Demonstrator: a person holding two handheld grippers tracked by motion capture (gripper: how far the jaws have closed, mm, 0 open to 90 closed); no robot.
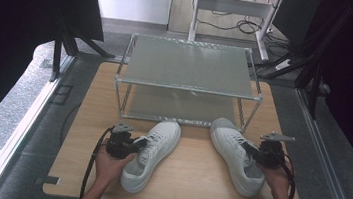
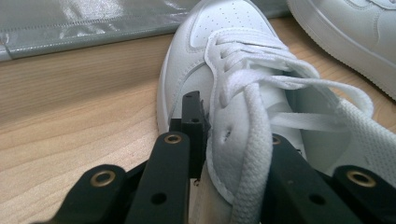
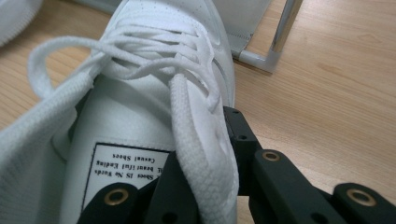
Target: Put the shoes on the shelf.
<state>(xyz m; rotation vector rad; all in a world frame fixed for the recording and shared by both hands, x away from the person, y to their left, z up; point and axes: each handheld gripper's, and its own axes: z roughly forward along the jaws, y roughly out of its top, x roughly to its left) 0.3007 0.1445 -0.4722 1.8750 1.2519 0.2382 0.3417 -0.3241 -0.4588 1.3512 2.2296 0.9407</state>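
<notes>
Okay — my left gripper [image 1: 135, 146] pinches the left sneaker's [image 1: 152, 153] side wall, my right gripper [image 1: 253, 152] clamps the right sneaker's [image 1: 235, 154] — both shoes flat on the table [image 1: 191, 176], before the rack [image 1: 186, 80].

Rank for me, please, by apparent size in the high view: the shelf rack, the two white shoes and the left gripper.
1. shelf rack
2. left shoe and right shoe: alike, unranked
3. left gripper
</notes>
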